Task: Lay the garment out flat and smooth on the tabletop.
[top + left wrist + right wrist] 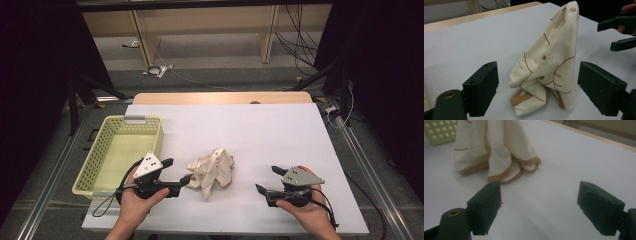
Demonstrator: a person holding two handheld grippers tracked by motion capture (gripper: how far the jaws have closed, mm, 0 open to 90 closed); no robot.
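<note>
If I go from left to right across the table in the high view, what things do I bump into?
Yellow-green basket → left gripper → crumpled cream cloth with brown trim → right gripper.

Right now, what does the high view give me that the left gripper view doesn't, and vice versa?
High view alone: the yellow-green basket left of the cloth, both hands, and the left gripper at the cloth's left edge, the right gripper well off to the other side.
Left gripper view alone: the brown line drawing printed on the cream cloth, and the gaps between the cloth and each of the left gripper's fingers, so they are not pressing it.
Both: the crumpled cloth standing in a peak on the white table, and the right gripper with its fingers open.
</note>
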